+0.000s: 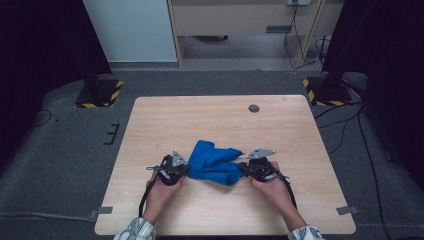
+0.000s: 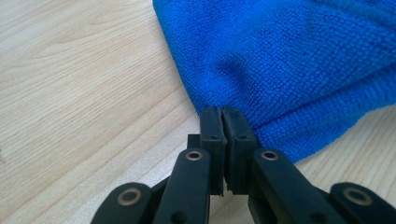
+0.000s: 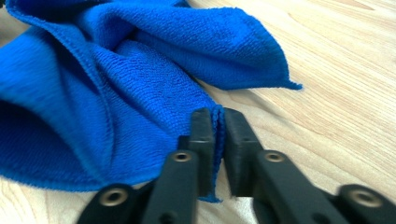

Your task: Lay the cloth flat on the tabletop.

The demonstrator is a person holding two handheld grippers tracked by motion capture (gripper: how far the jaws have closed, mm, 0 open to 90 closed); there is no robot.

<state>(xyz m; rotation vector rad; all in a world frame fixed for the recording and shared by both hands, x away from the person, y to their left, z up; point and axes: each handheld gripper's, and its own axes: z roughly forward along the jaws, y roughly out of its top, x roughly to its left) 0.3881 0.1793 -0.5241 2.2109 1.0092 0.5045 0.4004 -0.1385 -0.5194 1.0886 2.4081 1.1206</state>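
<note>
In the high view, a crumpled blue cloth lay on the light wooden tabletop, slightly below the centre of the frame. Two forearms in patterned sleeves came up from the bottom edge, angled inward. The left hand held the left tool against the cloth's left side, and the right hand held the right tool against its right side. Each tool carried a grey three-cornered plate, and black cables trailed back along the wrists. A small dark disc sat in the upper right part of the tabletop.

In the left gripper view, the left tool rose from the bottom centre with its jaws pressed together, clenched on the edge of the blue cloth, which spread across the upper right. Bare tabletop occupied the left.

In the right gripper view, the right tool stood at bottom centre, its jaws nearly closed, gripping a thin hem of the blue cloth between them. The cloth lay bunched in folds across the upper left, with tabletop to the right.
</note>
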